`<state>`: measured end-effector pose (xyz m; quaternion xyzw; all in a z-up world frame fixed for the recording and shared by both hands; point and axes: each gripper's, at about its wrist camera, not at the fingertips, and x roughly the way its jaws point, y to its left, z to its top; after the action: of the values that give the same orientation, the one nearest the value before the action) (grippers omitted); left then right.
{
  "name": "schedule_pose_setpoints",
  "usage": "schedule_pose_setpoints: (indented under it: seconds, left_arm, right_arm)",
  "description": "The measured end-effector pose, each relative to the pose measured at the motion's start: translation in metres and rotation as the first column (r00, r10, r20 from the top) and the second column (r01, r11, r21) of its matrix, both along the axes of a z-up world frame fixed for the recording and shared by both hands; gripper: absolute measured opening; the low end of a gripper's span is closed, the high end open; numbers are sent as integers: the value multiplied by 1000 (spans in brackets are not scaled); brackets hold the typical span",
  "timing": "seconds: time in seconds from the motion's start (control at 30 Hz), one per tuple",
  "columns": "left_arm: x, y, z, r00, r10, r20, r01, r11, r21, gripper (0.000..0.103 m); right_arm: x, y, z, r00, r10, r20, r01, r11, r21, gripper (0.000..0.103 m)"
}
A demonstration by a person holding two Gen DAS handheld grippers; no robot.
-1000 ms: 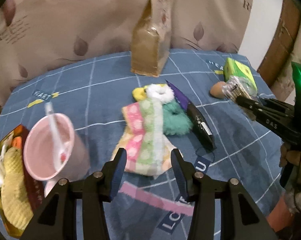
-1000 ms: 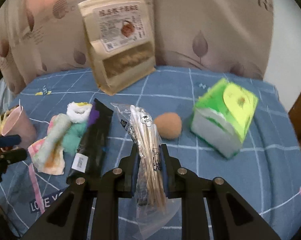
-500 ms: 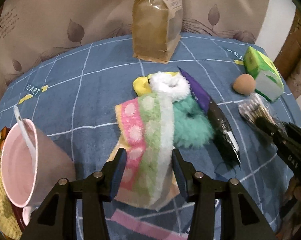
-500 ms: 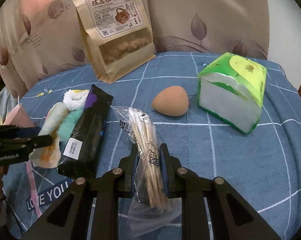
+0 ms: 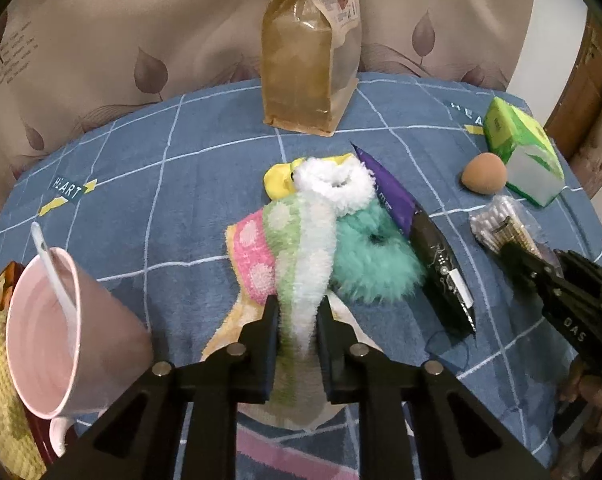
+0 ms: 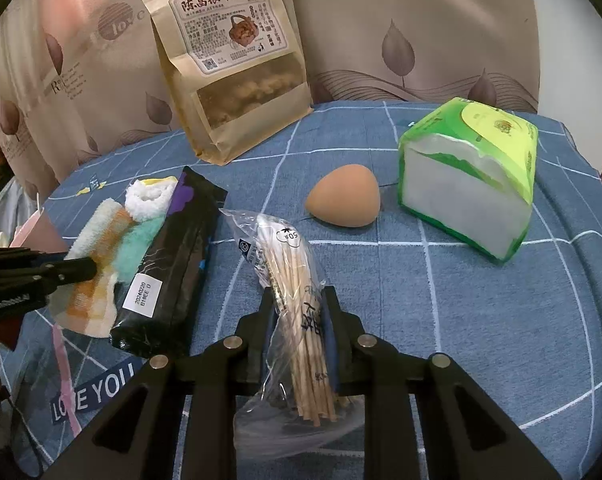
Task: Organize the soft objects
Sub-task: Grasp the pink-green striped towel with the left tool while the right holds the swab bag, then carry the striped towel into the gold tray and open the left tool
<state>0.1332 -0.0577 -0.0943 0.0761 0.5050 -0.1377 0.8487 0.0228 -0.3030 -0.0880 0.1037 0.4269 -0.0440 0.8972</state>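
Lifting the striped fluffy towel (image 5: 301, 248), pinched at its raised fold by the left gripper (image 5: 297, 322), calls for a slow vertical pull clear of the teal scrunchie (image 5: 375, 264) (right gripper (image 6: 299, 308) clamps the cotton-swab bag (image 6: 291, 276)).

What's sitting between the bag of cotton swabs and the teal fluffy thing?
A long black and purple packet lies between the teal scrunchie and the cotton swab bag, its side against the scrunchie. Both wrist views show this.

Pink, green and white dotted fuzzy towel (image 5: 301, 248); blue grid-lined tablecloth (image 5: 189, 184).
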Motion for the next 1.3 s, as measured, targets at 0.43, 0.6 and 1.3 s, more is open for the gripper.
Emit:
schedule_pose_setpoints:
  seconds: [0.43,0.6,1.3]
  left_arm:
    - [-23,17,37,999,15,37,-14,999,-42,17]
    - [-34,27,53,998,37,59,-34,999,-41,17]
    - [-65,132,117,956,235,175,-237,971,-14,17]
  right_arm:
    - [2,1,-2,1000,3,-5,-3,1000,2,21]
    - [2,0,-2,1000,3,-5,-3,1000,4,21]
    - [1,0,-3,1000,3,-5,-3,1000,6,21]
